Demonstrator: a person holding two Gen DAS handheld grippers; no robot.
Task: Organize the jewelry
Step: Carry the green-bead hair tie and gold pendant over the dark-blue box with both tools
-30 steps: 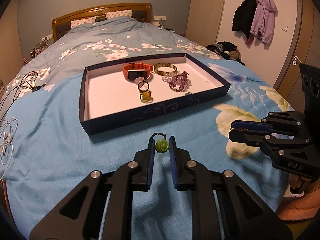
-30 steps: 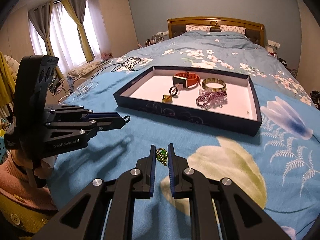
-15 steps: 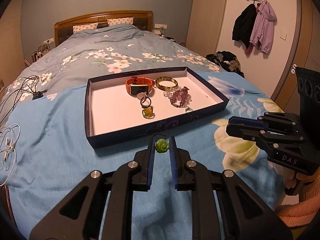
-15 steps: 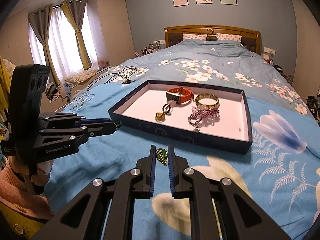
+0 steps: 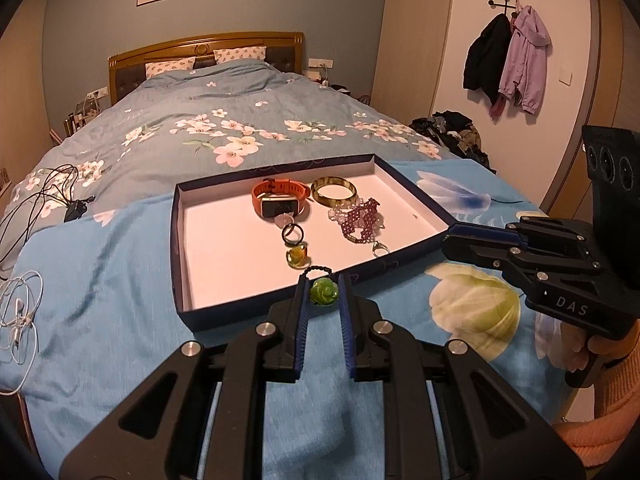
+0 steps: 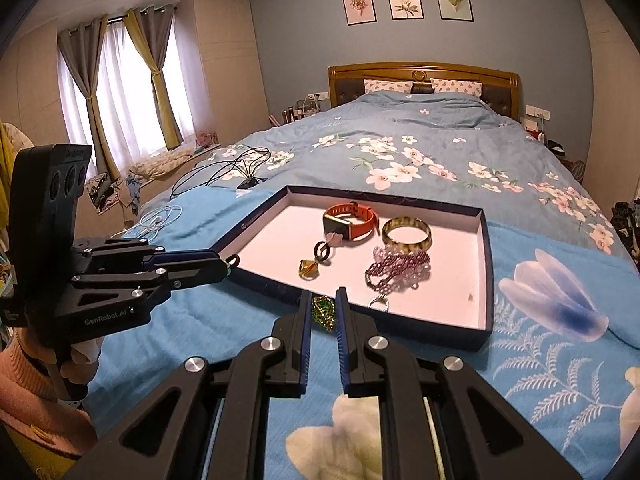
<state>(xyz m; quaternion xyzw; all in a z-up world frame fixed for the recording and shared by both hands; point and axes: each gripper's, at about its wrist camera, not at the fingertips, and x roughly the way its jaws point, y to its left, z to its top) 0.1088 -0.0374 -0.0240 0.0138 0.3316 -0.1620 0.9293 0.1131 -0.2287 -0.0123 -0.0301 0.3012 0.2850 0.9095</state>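
My left gripper is shut on a green rose ring with a dark beaded band, held above the near rim of the navy tray. My right gripper is shut on a green leaf brooch, just short of the tray's near wall. In the tray lie an orange watch, a brown bangle, a purple bead bracelet, a black ring, a yellow ring and a small silver ring.
The tray sits on a blue flowered bedspread. Black cables and white earphones lie at the left. The right gripper's body shows right of the tray; the left gripper's body shows left of it.
Both grippers have risen and moved forward toward the tray, each still holding its piece. The tray looks nearer and lower in both views.
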